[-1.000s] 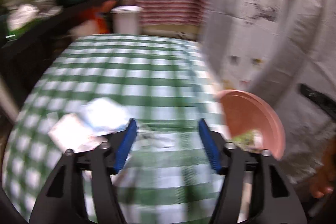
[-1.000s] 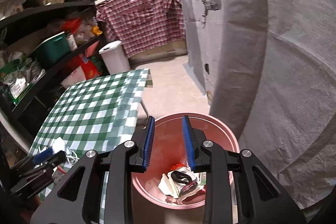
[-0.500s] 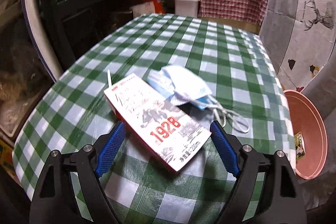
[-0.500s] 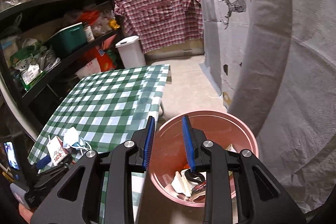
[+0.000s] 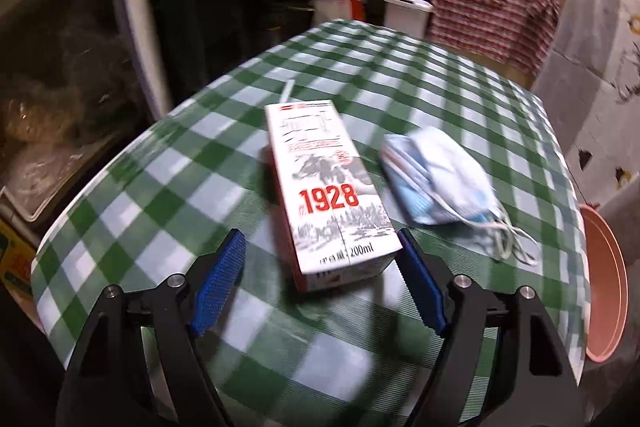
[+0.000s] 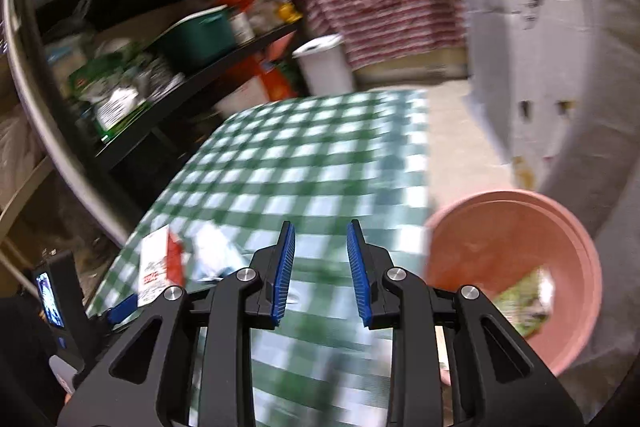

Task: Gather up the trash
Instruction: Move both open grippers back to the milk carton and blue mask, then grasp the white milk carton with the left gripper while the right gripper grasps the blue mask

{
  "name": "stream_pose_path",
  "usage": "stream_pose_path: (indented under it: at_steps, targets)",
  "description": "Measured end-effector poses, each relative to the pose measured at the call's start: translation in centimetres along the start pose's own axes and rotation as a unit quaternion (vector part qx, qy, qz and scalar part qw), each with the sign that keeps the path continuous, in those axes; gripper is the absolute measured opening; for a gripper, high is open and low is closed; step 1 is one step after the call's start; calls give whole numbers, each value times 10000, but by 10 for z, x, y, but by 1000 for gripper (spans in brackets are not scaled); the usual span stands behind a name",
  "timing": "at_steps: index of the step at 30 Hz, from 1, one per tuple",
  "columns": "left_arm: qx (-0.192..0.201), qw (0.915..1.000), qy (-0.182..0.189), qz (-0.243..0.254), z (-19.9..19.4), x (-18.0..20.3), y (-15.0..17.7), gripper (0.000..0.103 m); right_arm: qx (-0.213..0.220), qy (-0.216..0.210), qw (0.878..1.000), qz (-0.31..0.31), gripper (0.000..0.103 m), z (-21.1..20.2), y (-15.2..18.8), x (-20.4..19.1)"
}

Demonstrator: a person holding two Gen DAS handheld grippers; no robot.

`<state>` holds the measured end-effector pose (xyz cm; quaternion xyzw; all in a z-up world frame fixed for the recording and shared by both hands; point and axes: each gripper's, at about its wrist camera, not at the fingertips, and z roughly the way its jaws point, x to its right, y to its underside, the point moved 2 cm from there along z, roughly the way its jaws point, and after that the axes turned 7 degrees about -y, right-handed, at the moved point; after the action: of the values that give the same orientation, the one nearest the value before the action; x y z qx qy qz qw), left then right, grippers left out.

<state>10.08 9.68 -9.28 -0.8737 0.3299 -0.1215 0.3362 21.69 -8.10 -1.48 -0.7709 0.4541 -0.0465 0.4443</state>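
Green-checked table (image 5: pixel 420 83), milk carton (image 5: pixel 324 187) between left gripper's (image 5: pixel 320 267) just-narrowed jaws (untouched).

Green-and-white checked, cloth-covered counter (image 5: pixel 400 75). Lying flat on it: white rectangular drink carton printed with red "1928" (image 5: pixel 328 187). Just right of carton, apart from it: crumpled pale-blue face mask (image 5: pixel 436 179), loops trailing.

Black left gripper (image 5: pixel 320 277) and right gripper (image 6: pixel 321 269): ribbed blue pads (2 each), silver screws.

Dim indoor light, heavy motion blur, fisheye-bent edges, dark corners.
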Motion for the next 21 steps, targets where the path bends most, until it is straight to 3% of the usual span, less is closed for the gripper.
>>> stream_pose_path:
  at_steps: [7, 14, 21]
  targets:
    - [-56, 9998, 61, -169, 15, -23, -15, 74, -621, -475, 9945, -698, 40, 63, 10, -54]
    - [-199, 9991, 353, 93, 27, -19, -22, 74, -1089, -495, 9887, -904, 40, 101, 19, -61]
    - [-186, 9989, 401, 183, 29, -14, -23, 71, -1373, -470, 9844, -995, 41, 120, 26, -61]
